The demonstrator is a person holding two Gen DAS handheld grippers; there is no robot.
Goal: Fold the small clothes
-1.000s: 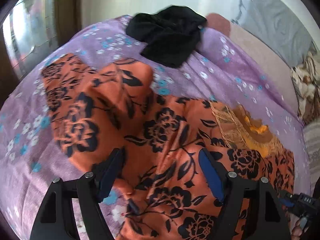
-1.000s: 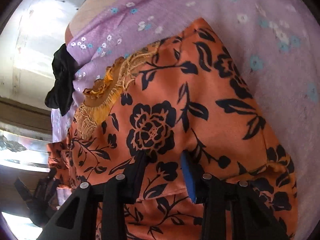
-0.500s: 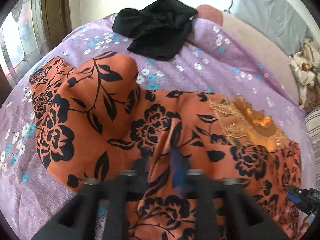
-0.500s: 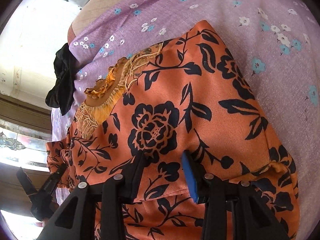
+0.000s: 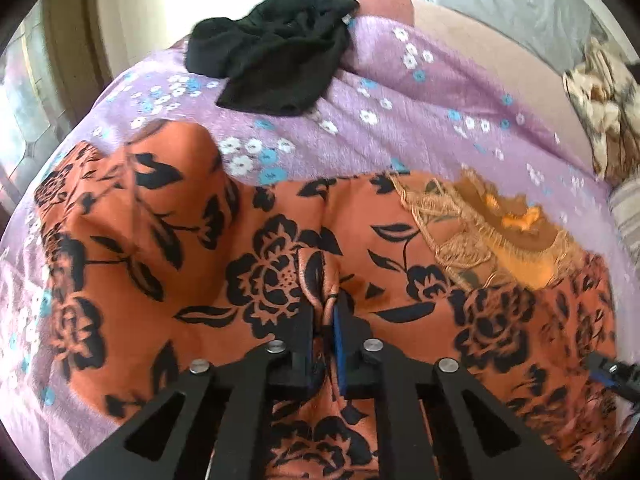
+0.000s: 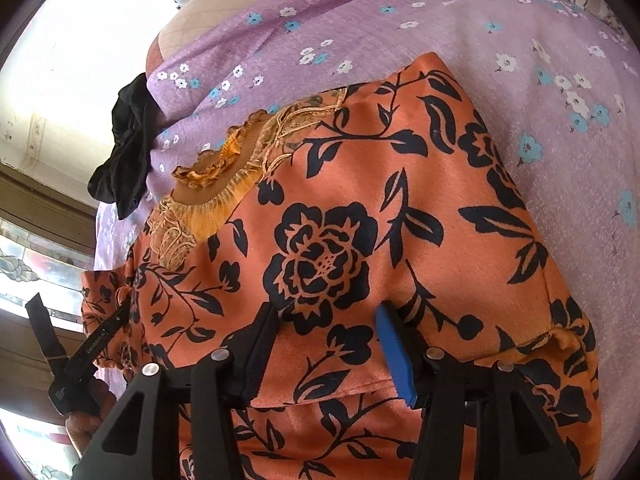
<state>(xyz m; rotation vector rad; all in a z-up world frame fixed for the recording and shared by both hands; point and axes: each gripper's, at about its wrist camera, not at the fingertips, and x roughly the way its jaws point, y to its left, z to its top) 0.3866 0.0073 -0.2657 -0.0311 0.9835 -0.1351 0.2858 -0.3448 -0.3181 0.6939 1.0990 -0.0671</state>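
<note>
left gripper (image 5: 325, 320): fingers pinching a raised ridge of the orange floral garment (image 5: 168, 264).
right gripper (image 6: 326, 344): fingers spreading wider, straddling the garment's folded edge; pads not pressing it.
garment: lying on the purple floral bedsheet (image 5: 420, 120), gold lace neckline (image 6: 216, 184) up.
left view only: patterned cloth bundle (image 5: 600, 100) lying at right edge.
right view only: stained-glass window (image 6: 24, 268) showing at left.
both views: black cloth (image 5: 276, 68) lying beyond the garment.

You are working over a bed spread with a lilac flowered sheet (image 5: 460, 92), its far edge running along a beige mattress (image 5: 472, 32). Daylight is pouring in past that edge, and a stained-glass window (image 6: 28, 272) is glowing beside the bed.
</note>
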